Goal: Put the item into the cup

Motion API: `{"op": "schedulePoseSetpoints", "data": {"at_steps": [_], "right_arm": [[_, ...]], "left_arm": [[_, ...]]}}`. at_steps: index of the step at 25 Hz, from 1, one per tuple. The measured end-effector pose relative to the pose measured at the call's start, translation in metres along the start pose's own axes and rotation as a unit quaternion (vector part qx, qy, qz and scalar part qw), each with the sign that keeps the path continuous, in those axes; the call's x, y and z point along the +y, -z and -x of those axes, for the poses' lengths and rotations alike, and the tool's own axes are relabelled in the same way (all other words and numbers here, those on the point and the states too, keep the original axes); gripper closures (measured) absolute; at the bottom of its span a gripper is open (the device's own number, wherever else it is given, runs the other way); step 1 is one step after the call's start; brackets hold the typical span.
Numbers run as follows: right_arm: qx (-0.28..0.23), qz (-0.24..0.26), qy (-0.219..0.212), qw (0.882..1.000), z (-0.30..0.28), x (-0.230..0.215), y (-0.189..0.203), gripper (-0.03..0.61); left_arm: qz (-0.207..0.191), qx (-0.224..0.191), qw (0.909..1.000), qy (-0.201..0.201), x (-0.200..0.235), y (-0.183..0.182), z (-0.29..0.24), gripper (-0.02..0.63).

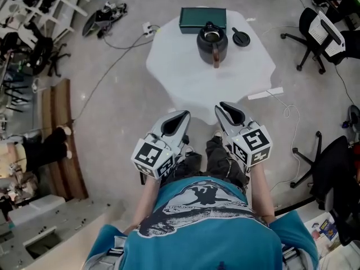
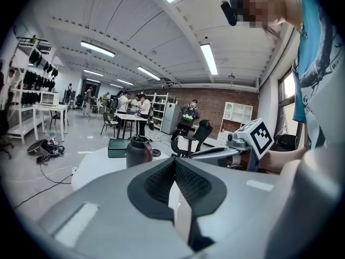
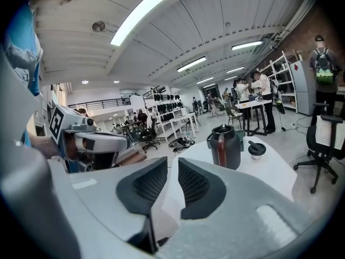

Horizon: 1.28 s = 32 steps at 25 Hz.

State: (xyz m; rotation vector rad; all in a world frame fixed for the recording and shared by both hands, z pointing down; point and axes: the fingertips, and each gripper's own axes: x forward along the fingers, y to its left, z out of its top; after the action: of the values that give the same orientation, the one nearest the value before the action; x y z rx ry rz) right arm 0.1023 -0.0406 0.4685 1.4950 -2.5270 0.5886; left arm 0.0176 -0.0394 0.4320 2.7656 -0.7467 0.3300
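Note:
A dark cup [image 1: 212, 40] with a brown handle stands open-topped on the far part of a white table [image 1: 191, 80]. Its black lid [image 1: 241, 37] lies just right of it, and a dark green box [image 1: 202, 19] sits behind it. The same cup [image 2: 139, 151] shows in the left gripper view, and the cup [image 3: 225, 146] and lid [image 3: 256, 149] in the right gripper view. My left gripper [image 1: 183, 115] and right gripper [image 1: 222, 107] hover side by side at the table's near edge, well short of the cup. Both are shut and hold nothing; the right one shows a thin slit.
A white strip [image 1: 266, 93] lies at the table's right edge. Black office chairs [image 1: 318, 35] stand at the right and cables [image 1: 112, 44] run over the floor at the left. Shelves, tables and several people fill the room's far side.

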Motion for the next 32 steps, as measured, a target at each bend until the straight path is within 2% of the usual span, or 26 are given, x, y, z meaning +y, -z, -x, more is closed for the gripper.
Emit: {"op": "schedulePoseSetpoints", "data": {"at_steps": [14, 22, 24, 27, 32], "right_arm": [[-0.005, -0.024, 0.02, 0.999, 0.0, 0.101, 0.024, 0.525], [-0.019, -0.025, 0.031, 0.999, 0.009, 0.133, 0.033, 0.525], [-0.025, -0.024, 0.032, 0.999, 0.01, 0.139, 0.032, 0.563], [-0.031, -0.021, 0.033, 0.999, 0.014, 0.145, 0.031, 0.586], [-0.039, -0.021, 0.036, 0.998, 0.023, 0.151, 0.033, 0.586]], "left_arm": [[-0.011, 0.011, 0.9985, 0.052, 0.002, 0.033, 0.079, 0.601], [-0.027, 0.011, 0.9956, 0.09, -0.015, 0.045, 0.099, 0.601], [-0.028, 0.009, 0.995, 0.095, -0.017, 0.046, 0.102, 0.601], [-0.032, 0.007, 0.9942, 0.103, -0.021, 0.047, 0.105, 0.601], [-0.04, 0.005, 0.9925, 0.115, -0.032, 0.049, 0.107, 0.601]]}}
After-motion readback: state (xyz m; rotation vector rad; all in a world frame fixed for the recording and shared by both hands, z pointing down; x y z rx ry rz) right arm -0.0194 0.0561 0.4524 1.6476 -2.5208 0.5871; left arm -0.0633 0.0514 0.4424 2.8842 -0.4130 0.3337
